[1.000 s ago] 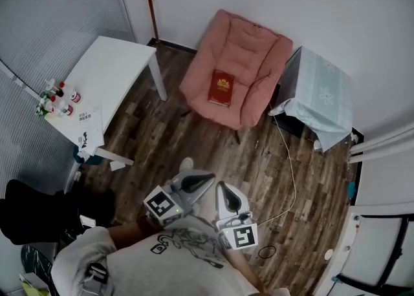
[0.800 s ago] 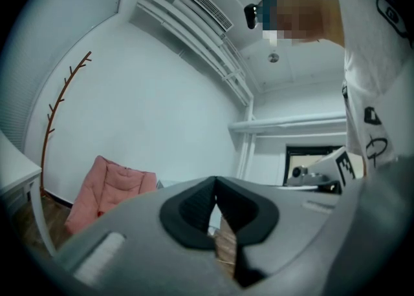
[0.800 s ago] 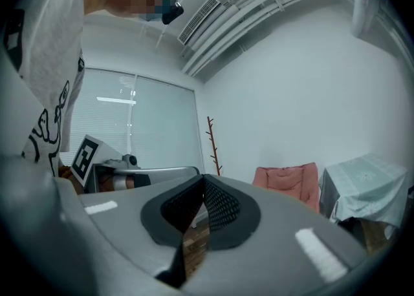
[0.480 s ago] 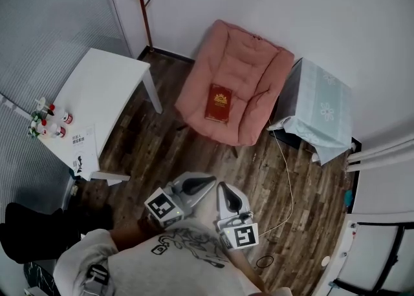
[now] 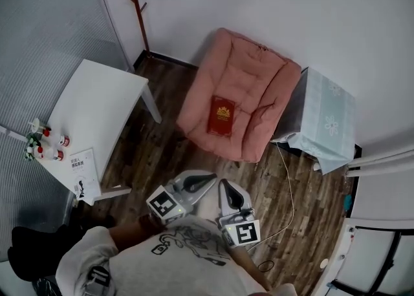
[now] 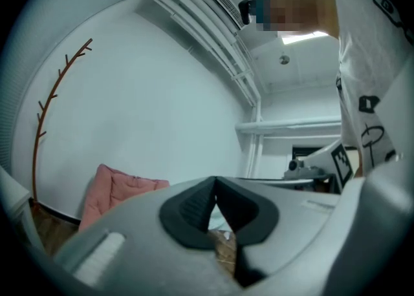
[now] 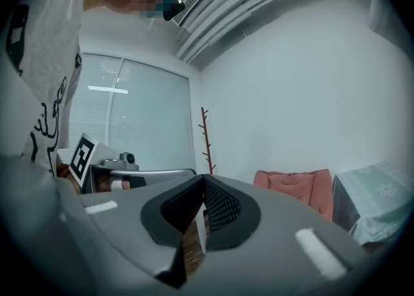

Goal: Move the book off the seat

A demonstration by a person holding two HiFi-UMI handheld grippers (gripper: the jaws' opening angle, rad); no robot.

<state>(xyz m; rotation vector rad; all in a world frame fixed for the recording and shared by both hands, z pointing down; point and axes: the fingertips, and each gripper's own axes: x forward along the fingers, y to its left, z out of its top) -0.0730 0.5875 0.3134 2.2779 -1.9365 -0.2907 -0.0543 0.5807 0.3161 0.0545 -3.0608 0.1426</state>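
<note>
Head view: book (image 5: 220,116) lies flat on the armchair (image 5: 253,72) seat, far ahead. Left gripper (image 5: 207,178) and right gripper (image 5: 224,186) both closed, empty. Probably stiff and light; pinch its near edge.

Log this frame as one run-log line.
phase: pre-grasp | red book: flat on pink armchair seat, untouched | left gripper: shut, empty, short of chair | right gripper: shut, empty, short of chair

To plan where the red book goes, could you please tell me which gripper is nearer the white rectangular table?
Left. The left gripper sits right of the white rectangular table in the head view; the right gripper lies beyond it, farther away.
</note>
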